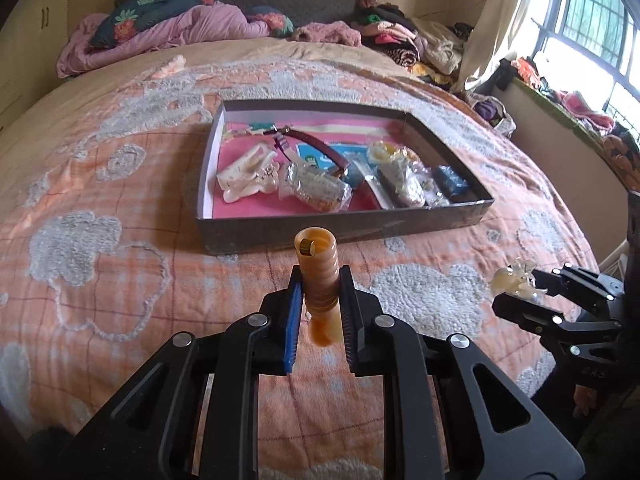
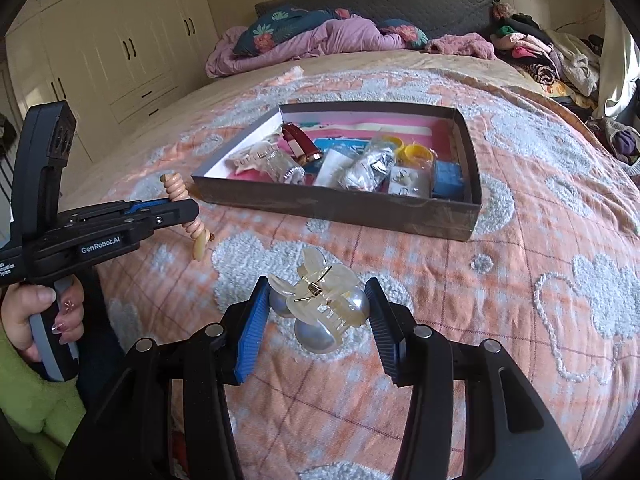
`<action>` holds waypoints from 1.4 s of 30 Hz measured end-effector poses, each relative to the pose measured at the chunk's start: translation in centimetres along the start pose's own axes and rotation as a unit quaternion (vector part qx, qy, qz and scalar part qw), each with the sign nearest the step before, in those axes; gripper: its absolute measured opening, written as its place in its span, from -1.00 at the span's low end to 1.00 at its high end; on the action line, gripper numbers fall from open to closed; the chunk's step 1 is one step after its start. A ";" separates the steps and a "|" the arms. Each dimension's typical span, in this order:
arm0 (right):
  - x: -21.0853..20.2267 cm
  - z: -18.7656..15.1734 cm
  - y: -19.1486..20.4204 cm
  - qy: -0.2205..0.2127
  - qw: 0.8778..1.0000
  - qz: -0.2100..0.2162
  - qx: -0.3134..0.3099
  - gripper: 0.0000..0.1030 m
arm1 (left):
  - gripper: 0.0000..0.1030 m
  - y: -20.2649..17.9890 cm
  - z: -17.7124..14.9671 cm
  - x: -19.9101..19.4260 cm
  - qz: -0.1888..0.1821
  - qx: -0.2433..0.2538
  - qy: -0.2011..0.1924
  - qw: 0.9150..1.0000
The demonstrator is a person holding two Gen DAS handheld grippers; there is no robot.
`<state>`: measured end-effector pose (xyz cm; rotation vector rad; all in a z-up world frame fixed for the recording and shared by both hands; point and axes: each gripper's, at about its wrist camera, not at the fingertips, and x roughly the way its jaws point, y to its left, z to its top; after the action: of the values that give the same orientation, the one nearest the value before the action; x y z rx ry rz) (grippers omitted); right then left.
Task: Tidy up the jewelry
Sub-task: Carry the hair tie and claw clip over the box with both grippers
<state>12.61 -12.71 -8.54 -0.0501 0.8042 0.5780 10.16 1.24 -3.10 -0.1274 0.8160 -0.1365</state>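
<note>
My left gripper (image 1: 320, 292) is clamped on an orange spiral hair tie (image 1: 318, 276), mid-frame, just short of the shallow box (image 1: 340, 232) above it. My right gripper (image 2: 318, 308) pinches a pearl claw clip (image 2: 320, 304) low in its view. The coil is springy and the pearls rounded; either could slip and drop onto the bedspread (image 2: 520, 280) before reaching the box.

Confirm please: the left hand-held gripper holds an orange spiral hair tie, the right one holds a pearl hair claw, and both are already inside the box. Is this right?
Not quite. In the right wrist view the left hand-held gripper with the spiral hair tie and the right hand-held gripper with the pearl hair claw are in front of the box, not inside.
</note>
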 end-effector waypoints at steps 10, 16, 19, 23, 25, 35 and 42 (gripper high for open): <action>-1.3 1.4 1.5 -0.024 1.000 0.012 -0.012 -0.09 | -0.79 0.6 1.6 -2.6 -0.007 -0.014 -0.033 0.999; -2.0 2.5 2.0 -0.039 0.999 0.013 -0.018 -0.09 | -0.79 0.8 2.7 -3.4 -0.006 -0.011 -0.050 0.999; -2.4 3.1 2.1 -0.048 0.999 0.010 -0.021 -0.09 | -0.79 0.8 3.5 -3.7 -0.006 -0.007 -0.058 0.998; -3.0 4.1 1.9 -0.060 0.998 0.007 -0.020 -0.09 | -0.79 0.4 4.6 -4.0 -0.009 0.002 -0.069 0.998; -3.3 4.7 1.7 -0.067 0.998 0.003 -0.018 -0.09 | -0.79 0.0 5.1 -4.1 -0.011 0.005 -0.074 0.997; -4.2 6.8 0.3 -0.091 0.996 -0.014 -0.008 -0.09 | -0.79 -1.8 7.1 -3.4 -0.028 0.023 -0.085 0.996; -4.1 7.8 -1.1 -0.097 0.995 -0.032 0.003 -0.09 | -0.79 -2.4 8.2 -2.3 -0.037 0.025 -0.084 0.995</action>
<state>16.11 -13.57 -0.42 -0.0138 0.6124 0.5116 14.49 -0.25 4.50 -0.1199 0.6405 -0.2144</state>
